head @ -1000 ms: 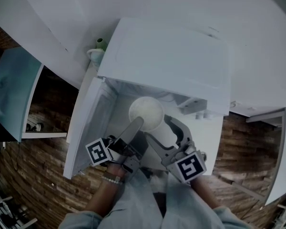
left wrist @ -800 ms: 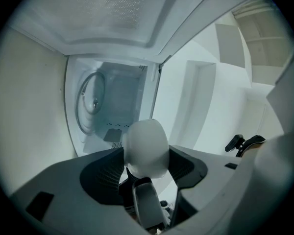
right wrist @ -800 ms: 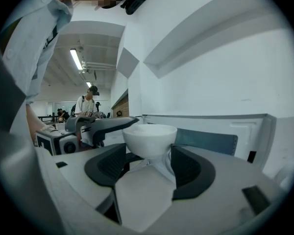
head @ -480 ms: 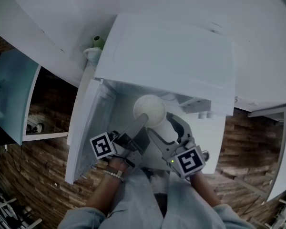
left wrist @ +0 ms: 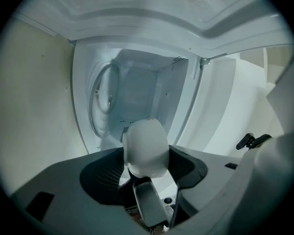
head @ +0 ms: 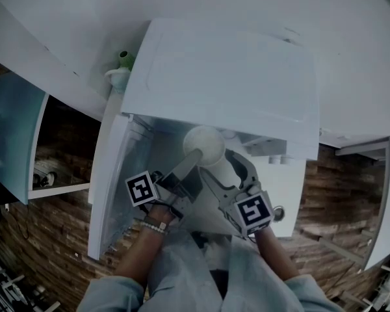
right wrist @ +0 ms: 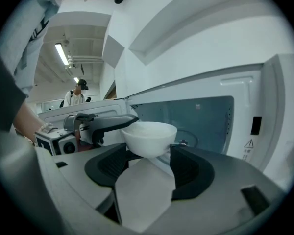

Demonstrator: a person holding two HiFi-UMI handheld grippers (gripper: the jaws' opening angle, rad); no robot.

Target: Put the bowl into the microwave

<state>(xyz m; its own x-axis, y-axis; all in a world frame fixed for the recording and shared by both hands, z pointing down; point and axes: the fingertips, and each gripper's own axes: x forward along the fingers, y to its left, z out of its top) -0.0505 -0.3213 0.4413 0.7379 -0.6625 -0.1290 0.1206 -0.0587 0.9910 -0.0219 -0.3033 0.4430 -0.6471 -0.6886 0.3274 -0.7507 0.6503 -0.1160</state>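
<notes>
Now the bowl [head: 205,145] has been eased toward 12 o'clock, into the microwave [head: 234,77], pinched at its rim by the left gripper [head: 194,158] and flanked by the right gripper [head: 222,168], its jaws wide; setting-down remains.

Brown wood-plank floor [head: 49,239]; white wall [right wrist: 210,13]; ceiling strip lights [right wrist: 62,54].

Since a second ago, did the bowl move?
Yes. The bowl has moved a little further in, up against the front edge of the microwave roof, where before a gap showed between them.
</notes>
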